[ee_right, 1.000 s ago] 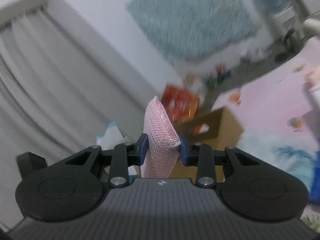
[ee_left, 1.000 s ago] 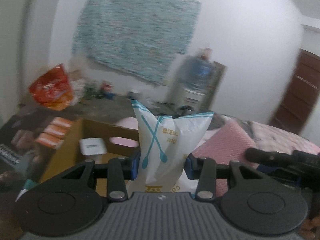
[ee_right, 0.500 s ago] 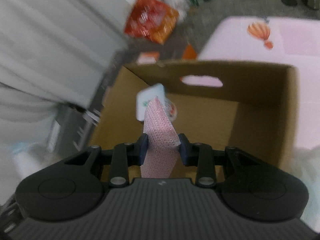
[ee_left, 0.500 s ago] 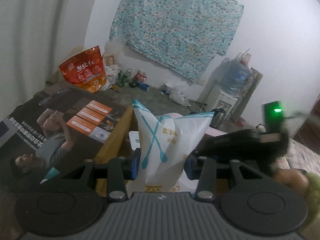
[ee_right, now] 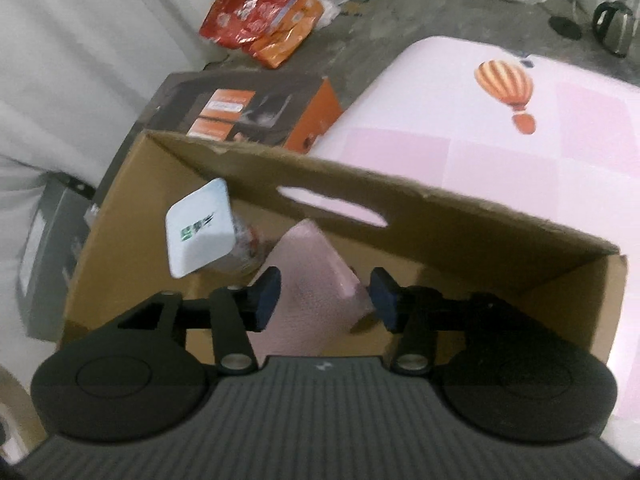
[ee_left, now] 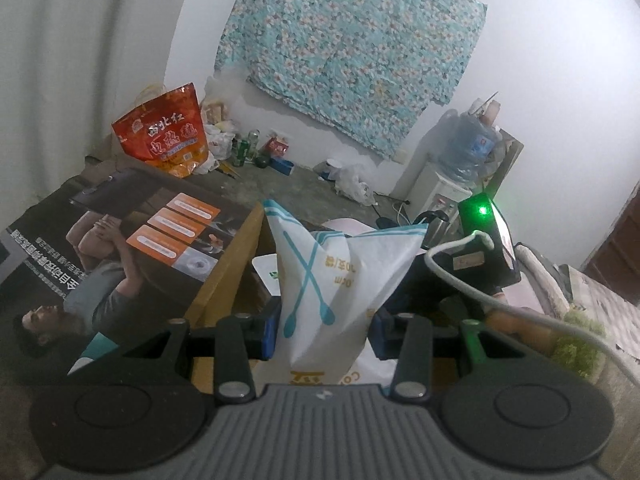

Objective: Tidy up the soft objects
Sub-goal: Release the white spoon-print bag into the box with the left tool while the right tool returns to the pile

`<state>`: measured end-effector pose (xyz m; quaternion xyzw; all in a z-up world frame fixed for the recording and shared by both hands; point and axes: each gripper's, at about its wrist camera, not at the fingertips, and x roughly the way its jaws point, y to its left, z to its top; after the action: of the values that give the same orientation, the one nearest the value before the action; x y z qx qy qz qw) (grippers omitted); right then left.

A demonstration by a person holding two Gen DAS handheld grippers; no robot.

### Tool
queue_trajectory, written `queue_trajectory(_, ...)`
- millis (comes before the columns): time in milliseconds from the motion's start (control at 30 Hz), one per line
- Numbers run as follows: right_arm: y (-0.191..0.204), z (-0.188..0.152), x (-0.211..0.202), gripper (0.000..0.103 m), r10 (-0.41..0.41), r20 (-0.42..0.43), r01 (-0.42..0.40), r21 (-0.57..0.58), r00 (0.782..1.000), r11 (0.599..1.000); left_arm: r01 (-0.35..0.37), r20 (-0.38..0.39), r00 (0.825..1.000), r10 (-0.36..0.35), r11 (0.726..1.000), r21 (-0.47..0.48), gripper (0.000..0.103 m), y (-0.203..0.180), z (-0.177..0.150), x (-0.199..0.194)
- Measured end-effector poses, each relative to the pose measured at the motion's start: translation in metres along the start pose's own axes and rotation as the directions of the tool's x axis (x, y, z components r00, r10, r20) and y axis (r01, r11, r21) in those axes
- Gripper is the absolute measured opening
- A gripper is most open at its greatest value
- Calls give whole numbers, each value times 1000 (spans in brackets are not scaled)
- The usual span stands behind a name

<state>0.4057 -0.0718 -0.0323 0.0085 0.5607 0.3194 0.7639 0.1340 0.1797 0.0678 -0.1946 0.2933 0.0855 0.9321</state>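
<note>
Inside cardboard box (ee_right: 460, 216): white packet (ee_right: 200, 232), pink sponge (ee_right: 316, 272).

Red snack bag (ee_left: 164, 132) (upright) near floral wall cloth (ee_left: 352, 48), water dispenser (ee_left: 436, 188).

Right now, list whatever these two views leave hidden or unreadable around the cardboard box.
- Left wrist view: most of the cardboard box interior, hidden behind the white pouch.
- Right wrist view: the pink sponge is motion-blurred; whether it rests on the box floor is unclear.
- Right wrist view: the clear-wrapped item, mostly covered by the white packet, unidentifiable.
</note>
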Motion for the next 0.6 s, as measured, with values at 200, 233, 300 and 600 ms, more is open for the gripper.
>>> queue_trajectory(200,-24,-4,-17,52,29,117,-29,-2,993,1000,-12,-22,1000,12,1000,8,44,0,-2,8)
queue_trajectory(233,-28,-2,-19,52,45,145,-47,9,988,999,-12,-32,999,12,1000,12,44,-1,-2,9)
queue_trajectory(300,-39,2,-28,52,94,194,-104,43,977,994,-3,-56,998,4,1000,15,44,-2,-1,13)
queue_trajectory(600,-62,-61,-156,54,334,405,-383,43,851,923,90,-335,939,-79,996,17,44,-25,17,68)
